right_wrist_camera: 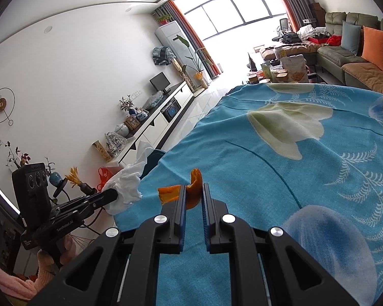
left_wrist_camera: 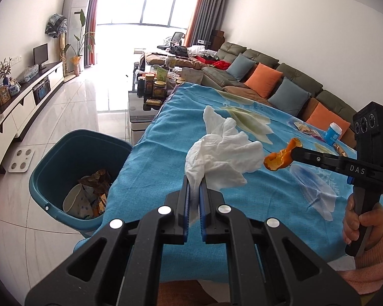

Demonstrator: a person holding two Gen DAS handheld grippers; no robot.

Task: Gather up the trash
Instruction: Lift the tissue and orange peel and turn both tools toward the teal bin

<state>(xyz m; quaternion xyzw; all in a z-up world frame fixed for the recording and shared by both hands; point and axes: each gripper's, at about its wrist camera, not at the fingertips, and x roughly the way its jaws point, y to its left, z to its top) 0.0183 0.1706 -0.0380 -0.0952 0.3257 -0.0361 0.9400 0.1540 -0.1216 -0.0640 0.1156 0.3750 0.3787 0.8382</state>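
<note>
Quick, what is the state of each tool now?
Left tool: closed on the white tissue.
Right tool: closed on the orange peel.

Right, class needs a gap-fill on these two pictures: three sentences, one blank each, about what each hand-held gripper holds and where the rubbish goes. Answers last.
1. The left hand-held gripper is shut on a crumpled white paper ____.
2. The right hand-held gripper pinches a piece of ____ fruit peel.
3. Beside the table with the blue flowered cloth stands a teal plastic ____ that already holds rubbish.

Missing words: tissue; orange; bin
</note>
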